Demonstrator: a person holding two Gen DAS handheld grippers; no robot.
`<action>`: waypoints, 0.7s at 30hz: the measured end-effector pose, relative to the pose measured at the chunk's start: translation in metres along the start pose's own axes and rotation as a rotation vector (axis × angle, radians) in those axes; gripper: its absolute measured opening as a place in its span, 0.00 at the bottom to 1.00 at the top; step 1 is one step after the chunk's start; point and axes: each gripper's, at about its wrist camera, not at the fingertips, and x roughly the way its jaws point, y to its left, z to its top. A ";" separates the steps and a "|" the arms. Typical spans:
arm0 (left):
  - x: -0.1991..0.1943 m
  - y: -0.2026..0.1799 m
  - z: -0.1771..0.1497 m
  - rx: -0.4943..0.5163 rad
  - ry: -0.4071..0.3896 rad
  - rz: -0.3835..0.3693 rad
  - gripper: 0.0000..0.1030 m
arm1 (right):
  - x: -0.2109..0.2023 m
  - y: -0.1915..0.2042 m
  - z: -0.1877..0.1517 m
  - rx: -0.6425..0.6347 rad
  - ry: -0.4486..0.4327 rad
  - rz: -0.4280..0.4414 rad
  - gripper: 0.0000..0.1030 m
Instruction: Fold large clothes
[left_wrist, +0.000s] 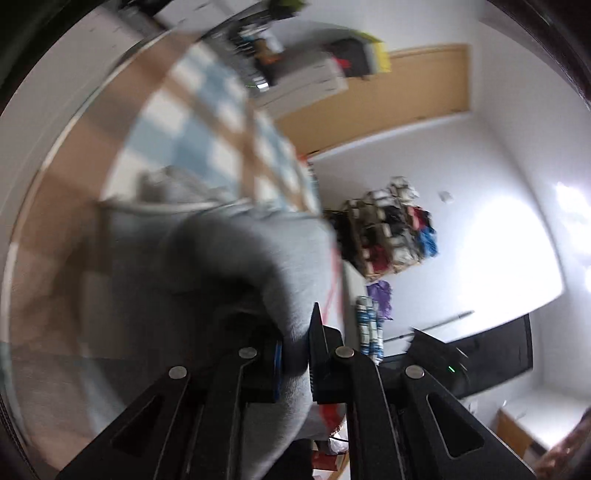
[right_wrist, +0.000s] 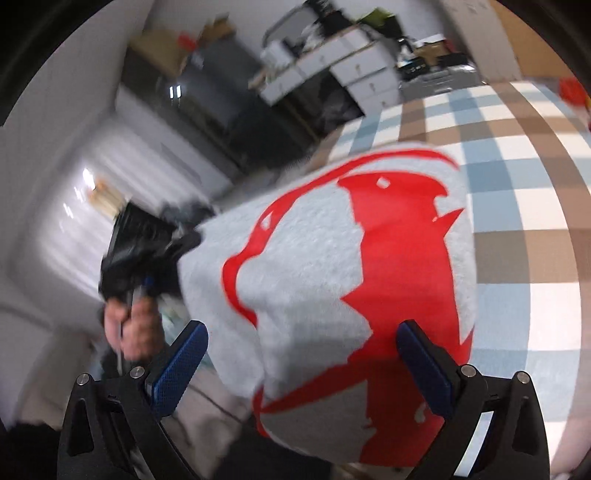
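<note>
Between the fingers of the left hand-held gripper (left_wrist: 295, 354): a thick fold of grey sweatshirt (left_wrist: 229, 266), pinched tight, bulging up and ahead over the checked cloth (left_wrist: 207, 122). Beyond that, to the right: a white wall, a heap of clothes (left_wrist: 388, 229), a dark screen (left_wrist: 491, 354). Blurred throughout.

Ahead of the right hand-held gripper (right_wrist: 301, 354): jaws spread wide, blue pads (right_wrist: 177, 369) apart and pressing on nothing, the sweatshirt (right_wrist: 314, 266) lying between and past them, red bird print (right_wrist: 399, 258) facing up. To its left: a hand (right_wrist: 129, 325) holding the left hand-held gripper (right_wrist: 147, 251) at the sweatshirt's edge. Under and to the right: checked cloth (right_wrist: 517, 184) in blue, brown and white. Farther off: white drawers (right_wrist: 362, 70).
</note>
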 end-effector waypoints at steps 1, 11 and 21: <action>0.004 0.015 0.004 -0.051 0.016 0.017 0.06 | 0.011 0.006 -0.002 -0.032 0.036 -0.030 1.00; 0.036 0.029 0.042 -0.083 0.080 -0.021 0.77 | 0.026 0.005 -0.002 -0.061 0.115 -0.111 1.00; 0.096 0.014 0.096 -0.110 0.136 -0.125 0.77 | 0.016 0.004 -0.006 -0.058 0.117 -0.070 1.00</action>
